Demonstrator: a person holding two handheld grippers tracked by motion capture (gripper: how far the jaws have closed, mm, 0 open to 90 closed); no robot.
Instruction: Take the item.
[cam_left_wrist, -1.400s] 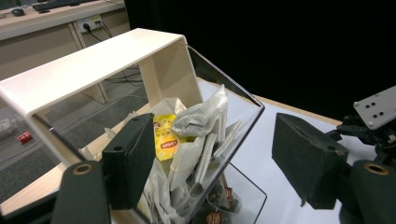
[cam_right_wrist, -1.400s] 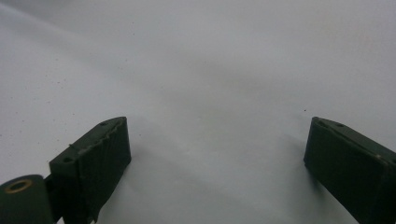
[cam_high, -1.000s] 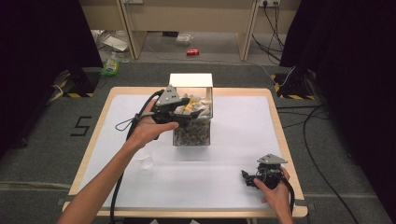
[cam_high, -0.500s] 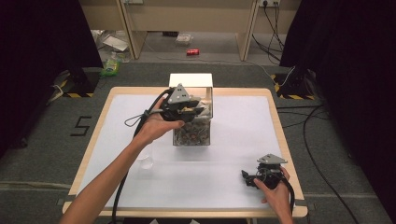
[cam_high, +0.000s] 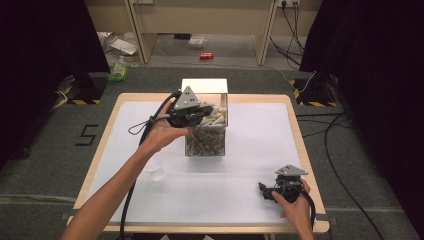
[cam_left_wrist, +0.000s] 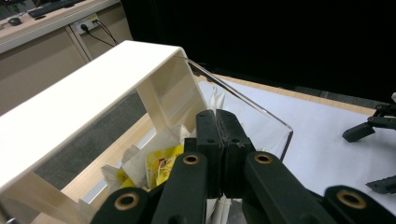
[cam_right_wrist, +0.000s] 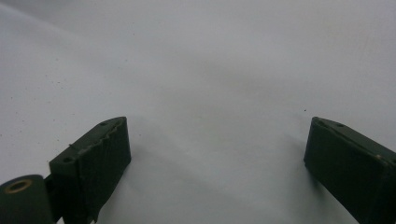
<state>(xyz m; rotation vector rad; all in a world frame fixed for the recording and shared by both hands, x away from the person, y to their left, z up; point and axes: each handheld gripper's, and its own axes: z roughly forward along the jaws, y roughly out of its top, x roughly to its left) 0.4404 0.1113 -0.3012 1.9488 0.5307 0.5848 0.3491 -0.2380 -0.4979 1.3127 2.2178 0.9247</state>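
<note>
I have my left hand-held gripper (cam_high: 202, 116) over the open top of the clear plastic box with a cream-white frame (cam_high: 204, 86), which sits just above the middle of the high view on the white-covered surface (cam_high: 260, 145). In the left gripper view my jaws are pressed together right at the box's transparent side wall (cam_left_wrist: 243, 100); I cannot tell whether they pinch that wall's edge, one of the packets, or nothing at all. Below the jaws lie the white and yellow paper sachets (cam_left_wrist: 161, 161), heaped in the upper part of the box, with a layer of darker, mottled pieces beneath them in the high view that I cannot identify.

What the next move turns on, as I judge it: the sachets lie straight down and slightly toward the lower left of the left gripper view from my jaw tips, inside the box, and the left hand is far nearer than the right. They stand roughly upright, long axis along the box's height.

My right hand-held gripper (cam_high: 270, 192) rests at the lower right of the high view, well apart from the box, its jaws spread wide over bare surface and holding nothing. A small clear plastic cup (cam_high: 155, 171) stands left of centre, near my left forearm.
</note>
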